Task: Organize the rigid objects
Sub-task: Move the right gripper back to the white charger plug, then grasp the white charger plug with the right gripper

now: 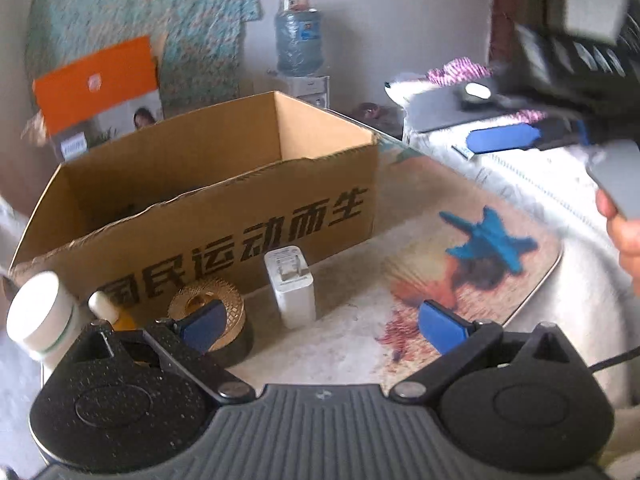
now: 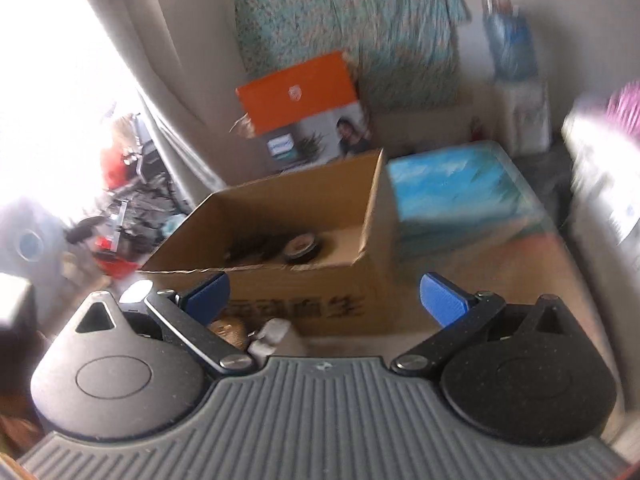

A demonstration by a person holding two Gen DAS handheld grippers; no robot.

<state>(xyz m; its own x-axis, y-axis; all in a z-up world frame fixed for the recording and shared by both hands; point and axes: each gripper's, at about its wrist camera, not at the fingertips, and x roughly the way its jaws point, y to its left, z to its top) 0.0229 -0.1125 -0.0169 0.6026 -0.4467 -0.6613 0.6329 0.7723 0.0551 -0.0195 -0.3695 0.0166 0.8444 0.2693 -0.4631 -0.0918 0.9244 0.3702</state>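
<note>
Left wrist view: the left gripper [image 1: 322,322] is held low over the table [image 1: 352,344], its blue fingers [image 1: 438,326] spread wide and nothing between them.
Charger: a white charger [image 1: 291,286] is stood upright near the box front, prongs turned toward the camera, roughly between the open fingers but further off.
Tape roll: a gold-patterned roll [image 1: 210,312] is seen just left of the charger, partly masked by the left finger.
Jar: a white jar [image 1: 40,314] is stood at the far left edge, with a small white-capped item [image 1: 103,304] beside it.
Box: an open cardboard box [image 1: 224,216] with black printed characters is set behind all of these.
Right gripper, as seen here: the right gripper [image 1: 504,140] is shown high at the upper right, blurred; whether its fingers are apart cannot be told from this view. A hand [image 1: 624,240] is glimpsed at the right edge.
Right wrist view: the right gripper [image 2: 324,300] is carried above the box [image 2: 280,236], fingers wide and empty; the frame is smeared by motion.
Box contents: a dark round item [image 2: 301,249] is already lying inside; other contents are too blurred to name.
Below: the charger [image 2: 269,338] and roll [image 2: 230,330] are caught at the box's foot, apart from the fingers.
Handling, judged: the charger is likely light, stiff and smooth, so slip is a risk; the flat broad sides of its body are best taken, clear of the prongs. The roll is probably rigid and best pinched across its wall.
</note>
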